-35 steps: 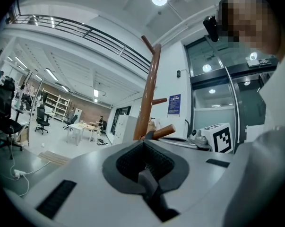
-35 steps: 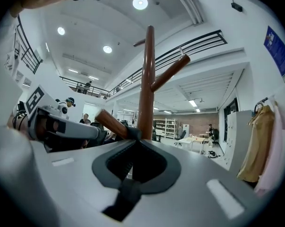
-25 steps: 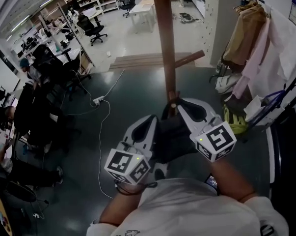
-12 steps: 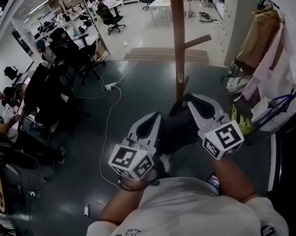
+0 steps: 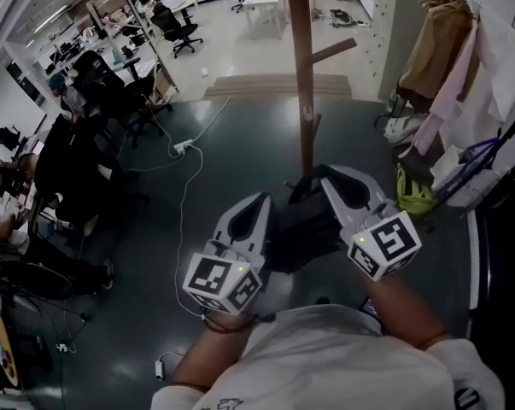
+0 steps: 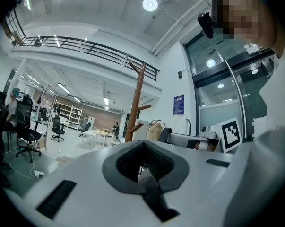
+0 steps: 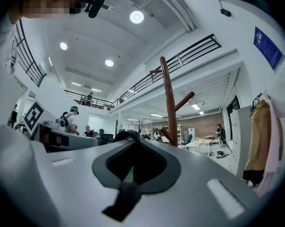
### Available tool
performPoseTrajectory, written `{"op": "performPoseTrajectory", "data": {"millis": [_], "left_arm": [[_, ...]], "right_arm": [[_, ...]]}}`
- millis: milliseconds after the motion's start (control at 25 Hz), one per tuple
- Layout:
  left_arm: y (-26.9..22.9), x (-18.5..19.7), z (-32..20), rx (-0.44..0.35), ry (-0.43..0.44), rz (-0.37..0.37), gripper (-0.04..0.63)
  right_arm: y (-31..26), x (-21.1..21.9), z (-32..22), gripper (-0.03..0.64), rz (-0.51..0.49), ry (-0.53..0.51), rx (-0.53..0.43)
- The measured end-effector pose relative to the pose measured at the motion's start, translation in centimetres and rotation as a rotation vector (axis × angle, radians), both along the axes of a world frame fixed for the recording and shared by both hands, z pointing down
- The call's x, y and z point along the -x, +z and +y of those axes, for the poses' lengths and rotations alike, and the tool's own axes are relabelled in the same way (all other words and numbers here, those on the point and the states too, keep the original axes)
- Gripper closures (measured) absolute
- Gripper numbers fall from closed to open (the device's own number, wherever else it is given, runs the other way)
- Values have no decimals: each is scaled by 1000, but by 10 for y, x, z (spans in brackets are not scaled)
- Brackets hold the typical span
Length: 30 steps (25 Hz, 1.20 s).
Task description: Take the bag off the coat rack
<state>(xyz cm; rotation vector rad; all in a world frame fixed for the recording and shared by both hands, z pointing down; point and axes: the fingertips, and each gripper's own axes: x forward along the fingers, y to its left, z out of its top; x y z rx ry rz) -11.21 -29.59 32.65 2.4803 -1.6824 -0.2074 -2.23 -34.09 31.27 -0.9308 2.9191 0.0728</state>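
The brown wooden coat rack [image 5: 301, 75] rises straight ahead, with bare pegs in the left gripper view [image 6: 136, 103] and the right gripper view [image 7: 169, 103]. A black bag [image 5: 304, 229] hangs between my two grippers, just in front of the pole's foot and apart from the pegs. My right gripper [image 5: 325, 173] is shut, its tip at the bag's strap, and a black loop [image 7: 127, 135] shows just past its jaws [image 7: 137, 143]. My left gripper [image 5: 261, 202] is shut against the bag's left side. Nothing shows between its jaws [image 6: 142, 145].
Coats [image 5: 445, 49] hang on a rail at the right, above a yellow-green bag [image 5: 413, 196] on the dark floor. A white cable [image 5: 184, 203] runs across the floor at the left. Office chairs and seated people [image 5: 78, 143] fill the left side. Wooden steps [image 5: 274, 85] lie behind the rack.
Both grippers and the black bag have drawn back from the pole. The strap lay by the rack's low peg before and now hangs apart from it.
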Motion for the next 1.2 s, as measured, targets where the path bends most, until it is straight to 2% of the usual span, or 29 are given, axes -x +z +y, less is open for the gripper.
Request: {"op": "performPoseTrajectory", "data": {"millis": [360, 600, 800, 1200], "left_arm": [[-5, 19, 47, -7, 84, -7, 589], [-24, 35, 87, -50, 134, -56, 589], [-19, 45, 116, -44, 182, -52, 589], [3, 52, 160, -34, 241, -40, 589]], "right_arm": [[3, 17, 56, 594, 2, 104, 28], [-4, 34, 97, 594, -2, 172, 34], [-3, 40, 131, 594, -10, 227, 29], [44, 53, 184, 594, 7, 277, 107]]}}
